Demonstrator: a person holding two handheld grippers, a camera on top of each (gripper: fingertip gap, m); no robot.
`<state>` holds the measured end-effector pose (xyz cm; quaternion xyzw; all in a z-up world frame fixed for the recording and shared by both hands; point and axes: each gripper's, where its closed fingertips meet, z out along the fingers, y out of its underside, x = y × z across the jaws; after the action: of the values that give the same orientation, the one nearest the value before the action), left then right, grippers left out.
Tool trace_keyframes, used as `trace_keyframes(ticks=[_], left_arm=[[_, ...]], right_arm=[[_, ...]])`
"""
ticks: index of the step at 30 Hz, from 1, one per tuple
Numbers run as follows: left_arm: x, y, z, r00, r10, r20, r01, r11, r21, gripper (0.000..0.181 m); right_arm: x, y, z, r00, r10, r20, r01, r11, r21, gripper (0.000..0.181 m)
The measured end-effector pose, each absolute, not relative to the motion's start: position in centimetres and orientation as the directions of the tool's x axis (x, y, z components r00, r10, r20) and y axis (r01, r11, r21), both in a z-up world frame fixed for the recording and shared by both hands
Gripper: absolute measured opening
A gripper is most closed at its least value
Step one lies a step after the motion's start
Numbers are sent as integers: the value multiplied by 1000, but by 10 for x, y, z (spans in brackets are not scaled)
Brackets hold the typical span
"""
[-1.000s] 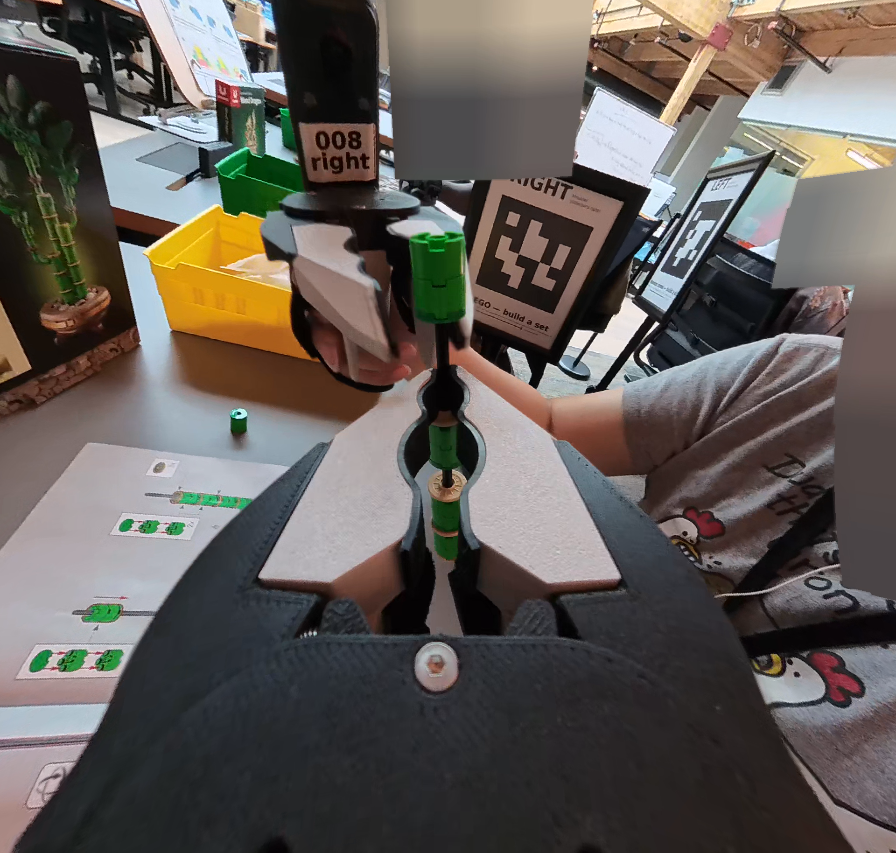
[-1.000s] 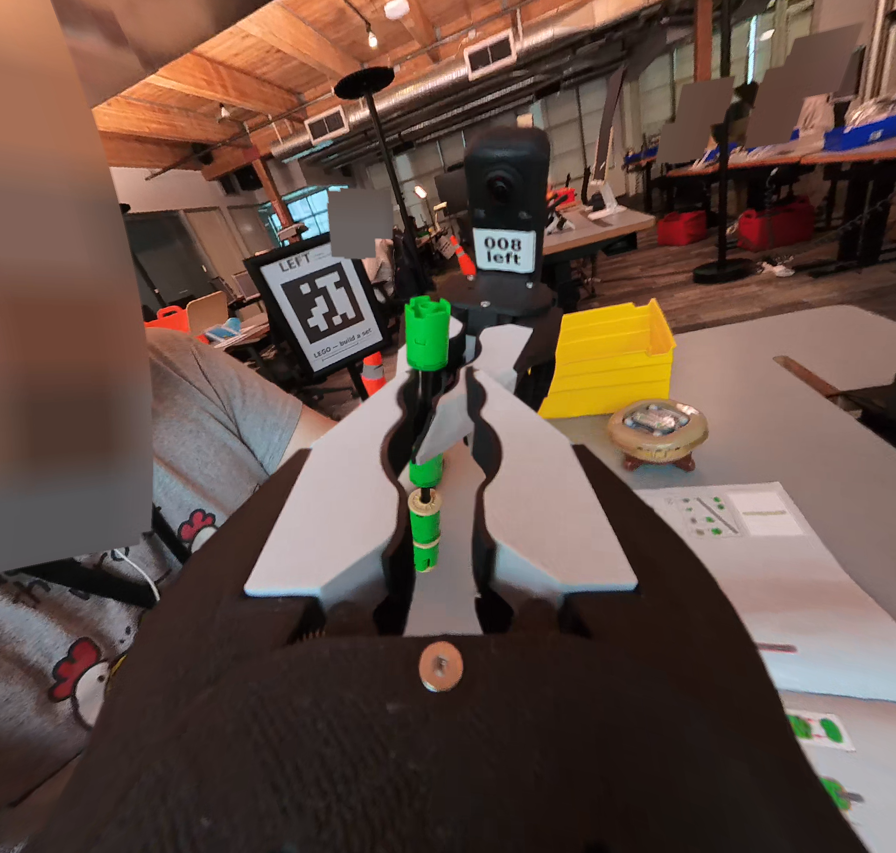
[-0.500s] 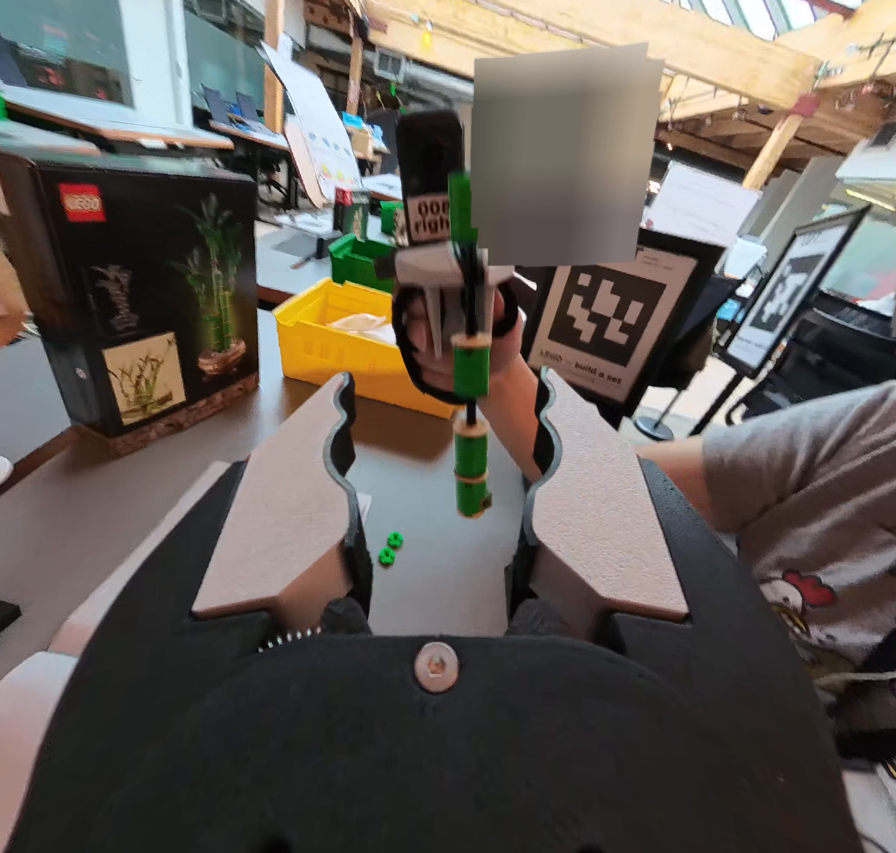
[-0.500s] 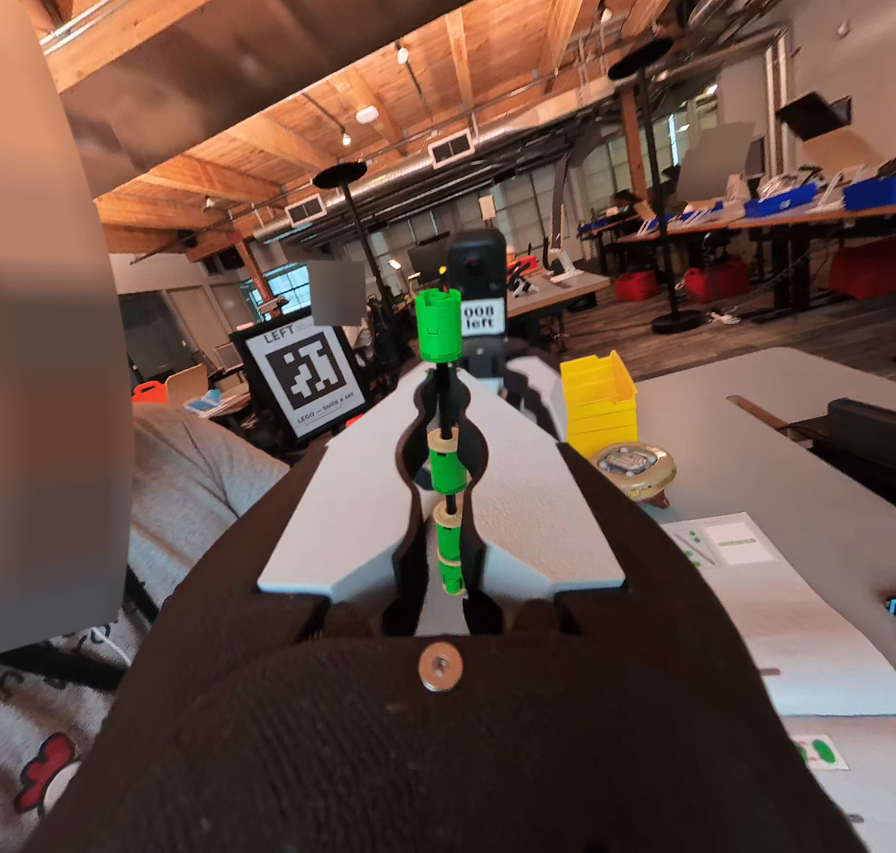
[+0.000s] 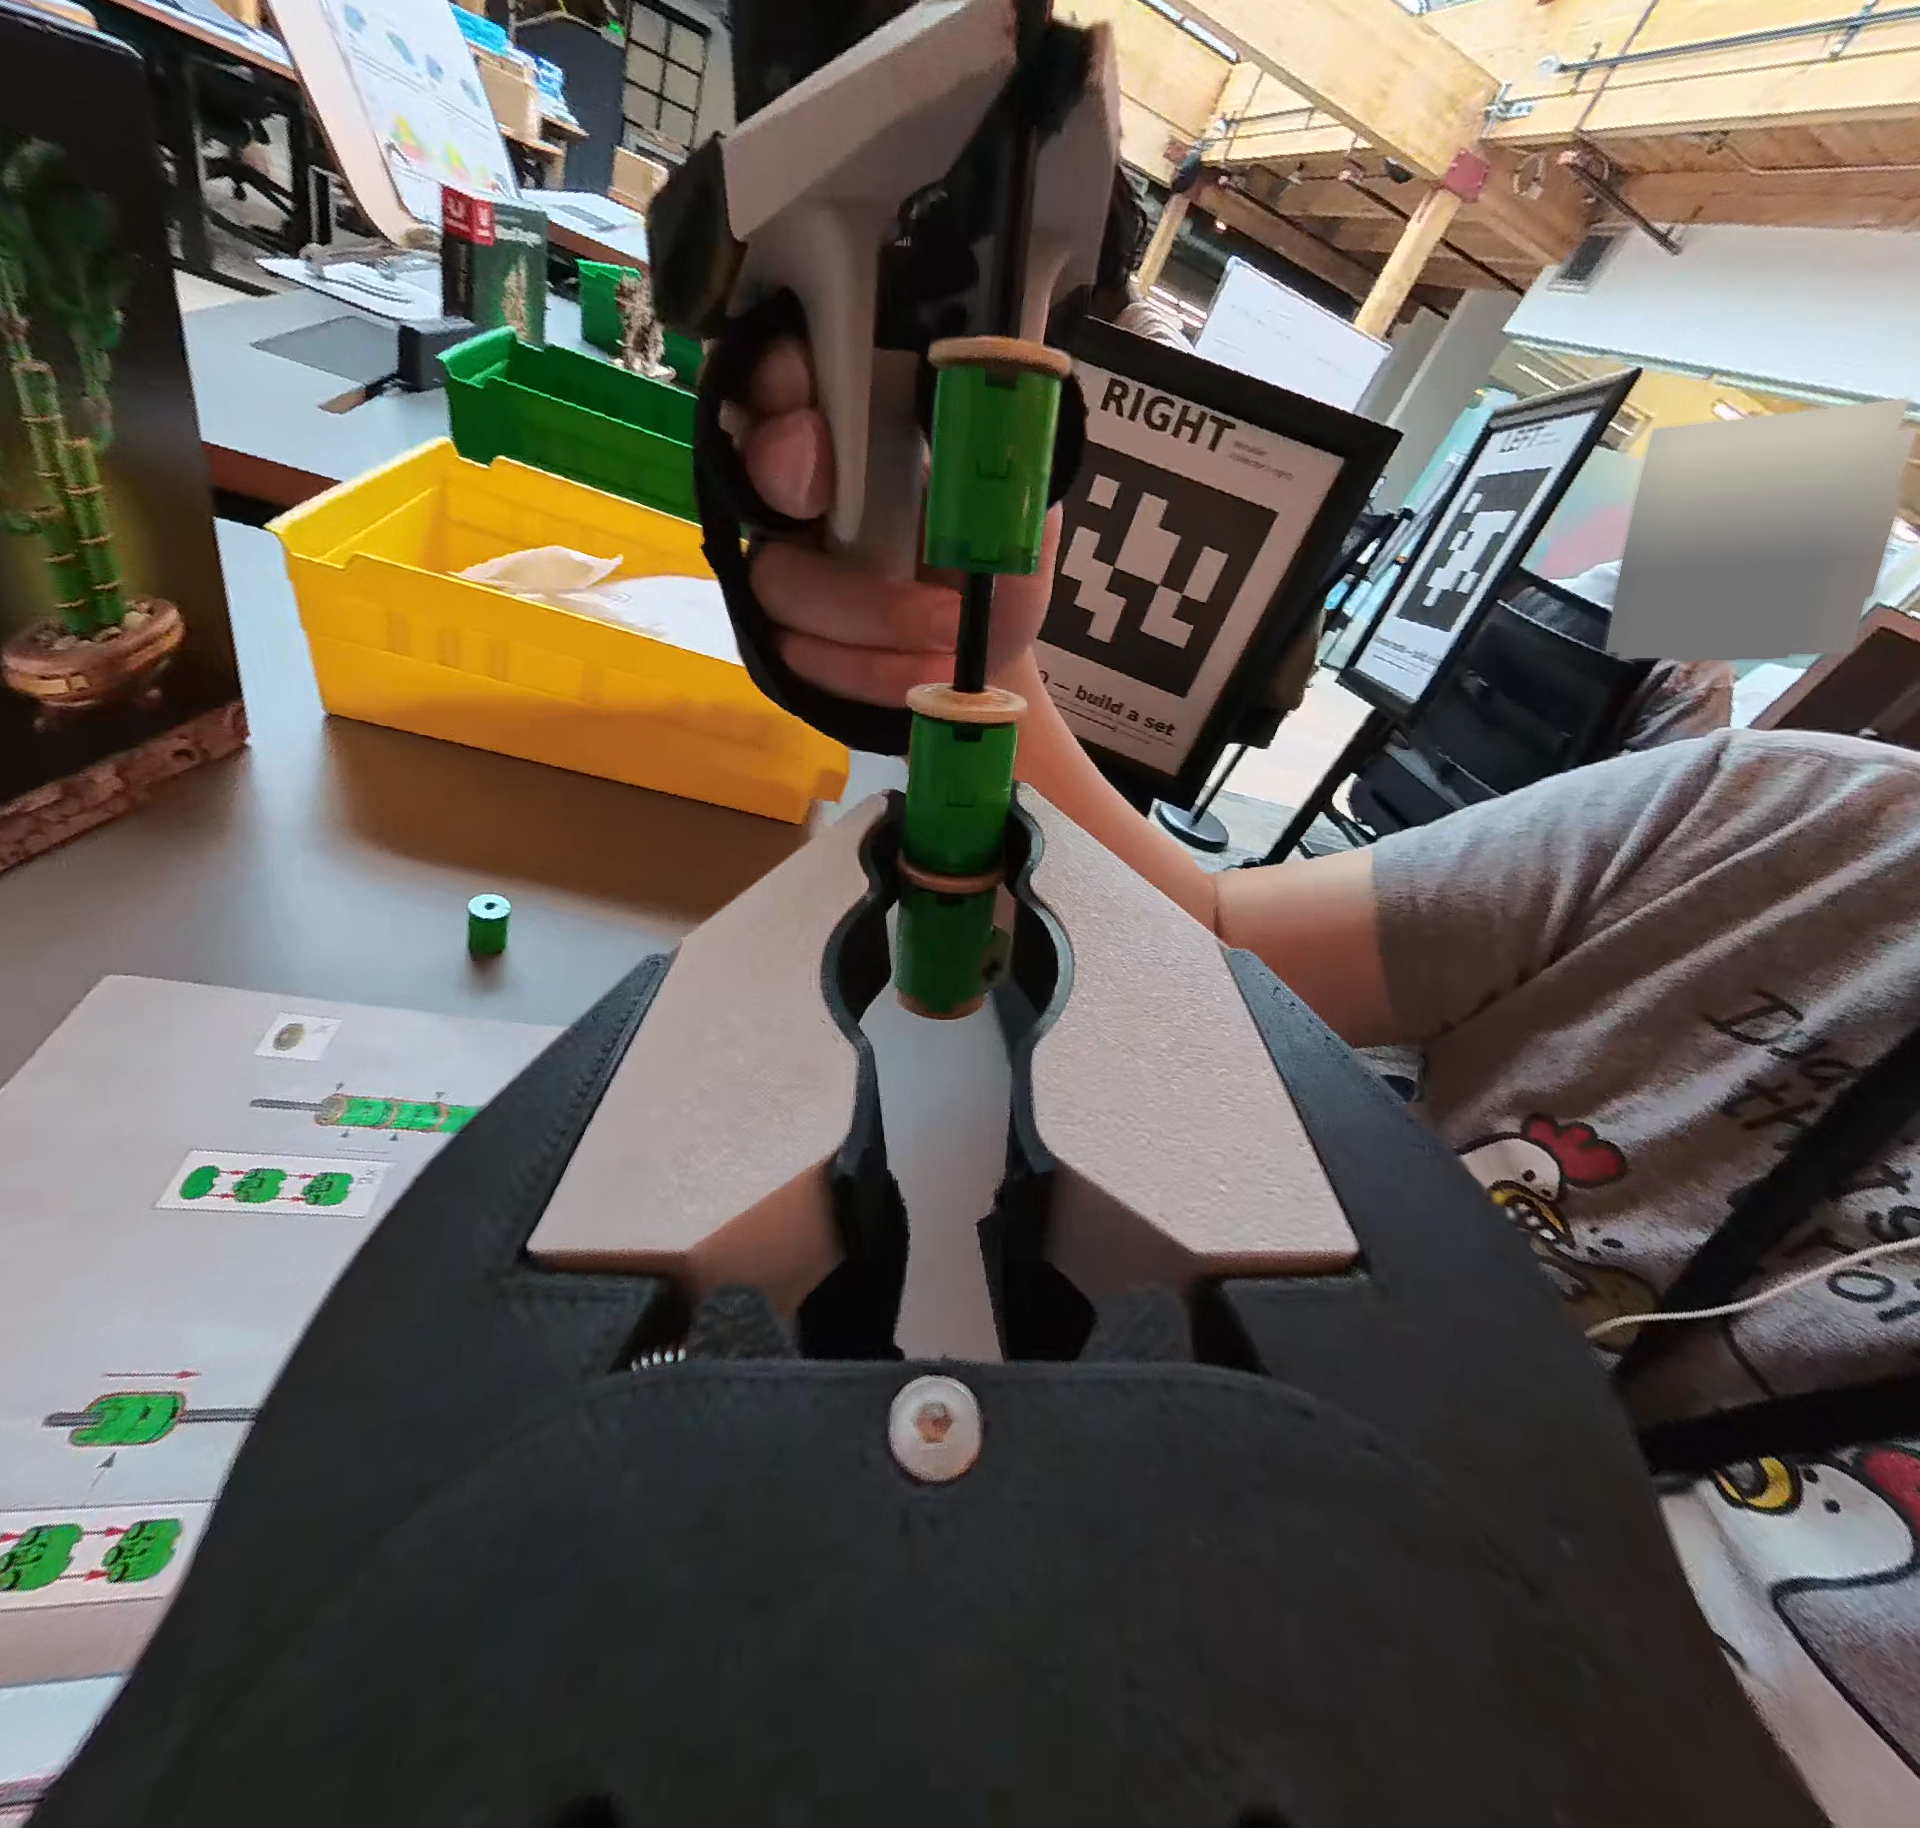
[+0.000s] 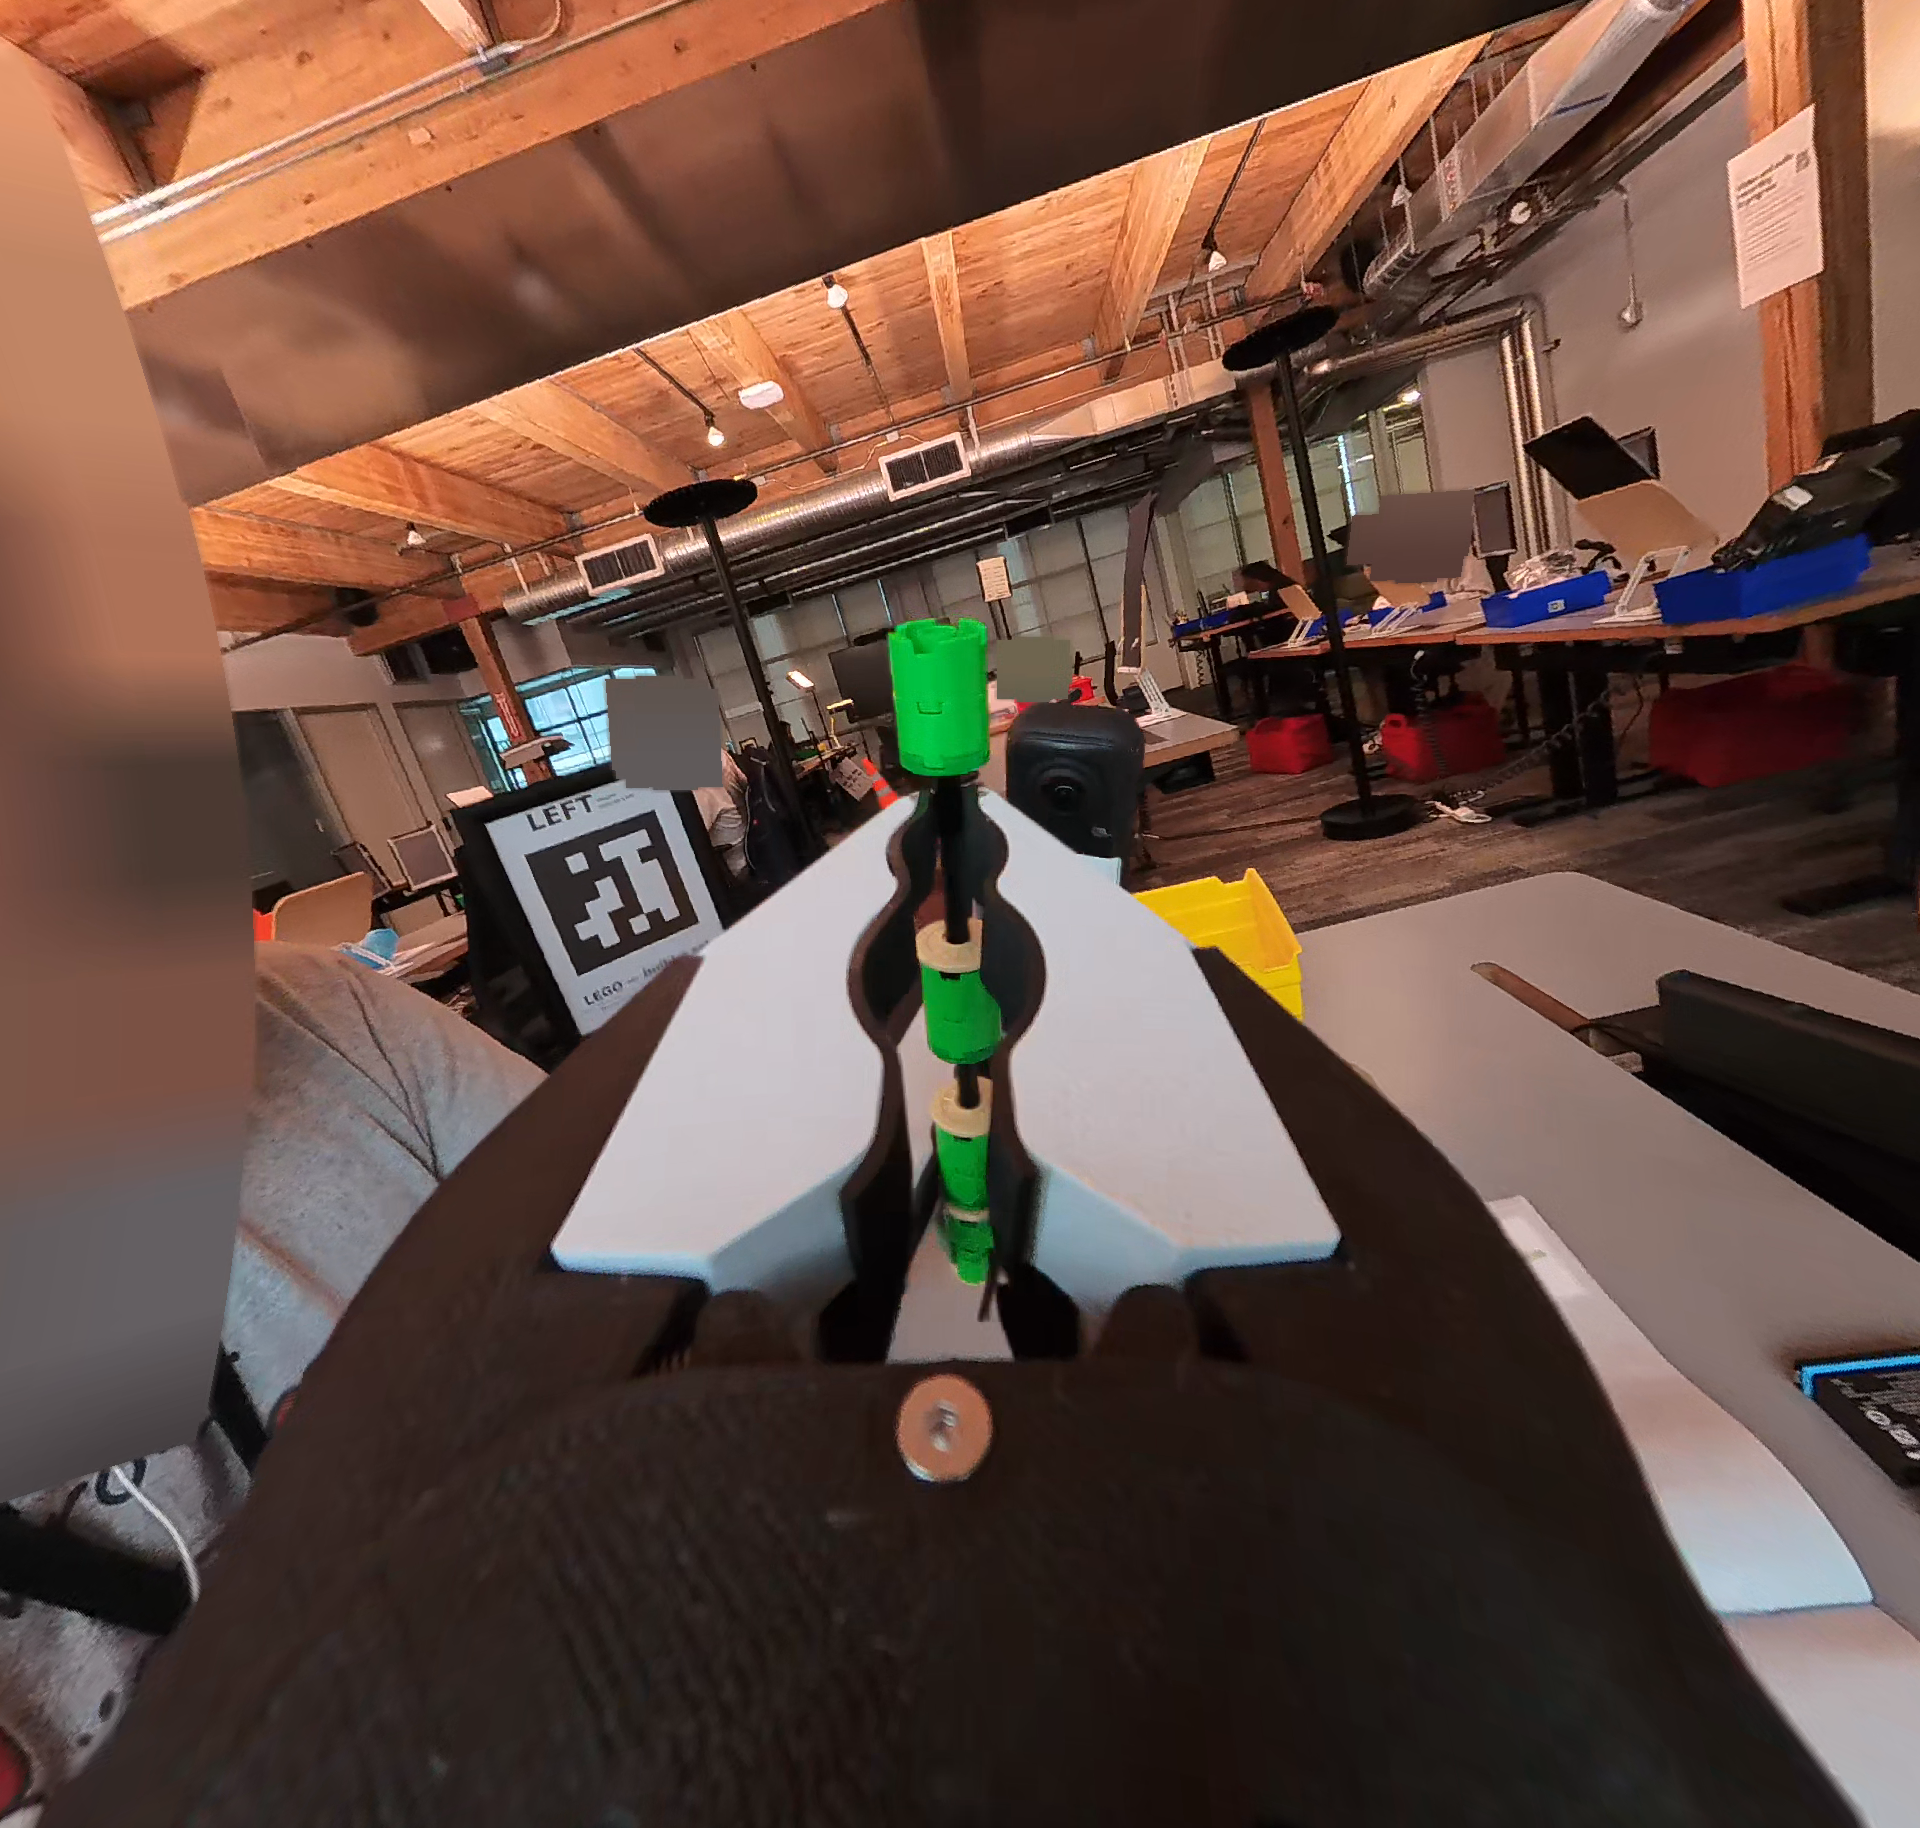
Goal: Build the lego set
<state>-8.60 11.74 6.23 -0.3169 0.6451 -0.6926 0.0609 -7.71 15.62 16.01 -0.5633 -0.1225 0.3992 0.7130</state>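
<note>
So, quick update on the stalk. Half a second earlier the left tongs [image 5: 940, 843] were wide open and hanging back, and the bamboo stalk [image 5: 982, 469] was dangling from the right tongs [image 6: 951, 812] alone. At this moment the left tongs had come back in and were clenched again, this time round the bottom green segments, with a tan ring sitting right at their tips and the very end of the stalk poking down into the hollow between the fingers.

The right tongs hadn't let go at any point. They were clamped on the black axle [image 5: 971, 635] up high, just under the top green piece [image 6: 935, 703], which stuck out past their tips. So the stalk was off the table, pinned at both ends, running roughly straight from one pair of tongs to the other.

What that means, as far as I can judge: it was a regrip, not a new part going on. Bare axle showed between the segments, one gap just beyond the left tongs' tips and another inside the right tongs. With a hold low down, my guess is the next job was squeezing the segments together along the axle. The risk I'd flag is the axle slipping through the right tongs rather than the pieces sliding.

A loose green piece [image 5: 486, 924] was sitting on the table [image 5: 260, 874] off to the left of the left tongs, just beyond the instruction booklet [image 5: 208, 1207], not yet used.
</note>
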Motion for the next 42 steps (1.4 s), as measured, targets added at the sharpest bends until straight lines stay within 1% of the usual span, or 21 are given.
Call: trace_keyframes(ticks=[1, 3, 5, 8, 11, 14, 19, 23, 26, 27, 28, 29, 30, 34, 35, 37, 42], left_arm=[[-86, 118, 62, -789, -497, 362, -327, -159, -932, 14], [-85, 119, 64, -787, -511, 347, -307, -164, -937, 15], [-85, 119, 65, -789, -511, 342, -302, -163, -939, 15], [-85, 117, 60, -788, -515, 337, -313, -135, -940, 15], [-84, 113, 56, -786, -519, 336, -326, -114, -939, 15], [-83, 112, 53, -780, -526, 339, -335, -106, -936, 15], [-83, 114, 55, -775, -525, 352, -345, -116, -932, 15], [-85, 115, 57, -778, -498, 384, -363, -143, -921, 15], [-85, 121, 70, -787, -476, 391, -323, -222, -920, 15], [-84, 125, 73, -783, -481, 395, -310, -248, -918, 25], [-82, 129, 75, -771, -497, 399, -304, -263, -916, 43], [-82, 133, 74, -765, -510, 392, -298, -258, -919, 57], [-84, 135, 70, -768, -520, 373, -296, -228, -928, 59], [-79, 143, 20, -725, -641, 254, -357, 33, -934, 45], [-76, 141, 13, -724, -652, 226, -351, 66, -934, 37], [-71, 128, 12, -749, -626, 215, -319, 57, -946, 24], [-66, 107, 15, -791, -596, 141, -209, 47, -977, 16]], right_arm=[[-77, 157, 159, 662, 698, -272, -420, 46, -906, 4], [-77, 158, 158, 683, 678, -274, -402, 36, -915, 26], [-74, 157, 159, 707, 654, -270, -384, 35, -923, 31], [-59, 154, 171, 746, 606, -275, -422, 111, -900, 41], [-51, 151, 179, 755, 588, -289, -456, 155, -876, 38], [-58, 147, 178, 735, 622, -272, -442, 135, -887, 15], [-57, 147, 176, 727, 626, -282, -448, 123, -886, 14], [-58, 151, 171, 746, 603, -281, -419, 97, -903, 14], [-52, 149, 178, 764, 578, -285, -439, 143, -887, 14], [-49, 146, 181, 756, 582, -300, -465, 154, -872, 14], [-44, 144, 184, 751, 582, -310, -484, 167, -859, 14], [-41, 141, 186, 752, 580, -313, -493, 179, -852, 14], [-37, 139, 187, 756, 576, -311, -493, 189, -849, 14], [-31, 135, 188, 765, 565, -309, -492, 203, -846, 14], [-32, 135, 188, 765, 567, -305, -489, 202, -849, 14], [-37, 138, 187, 768, 569, -294, -474, 198, -858, 14], [-51, 143, 186, 763, 588, -268, -454, 192, -870, 14]])
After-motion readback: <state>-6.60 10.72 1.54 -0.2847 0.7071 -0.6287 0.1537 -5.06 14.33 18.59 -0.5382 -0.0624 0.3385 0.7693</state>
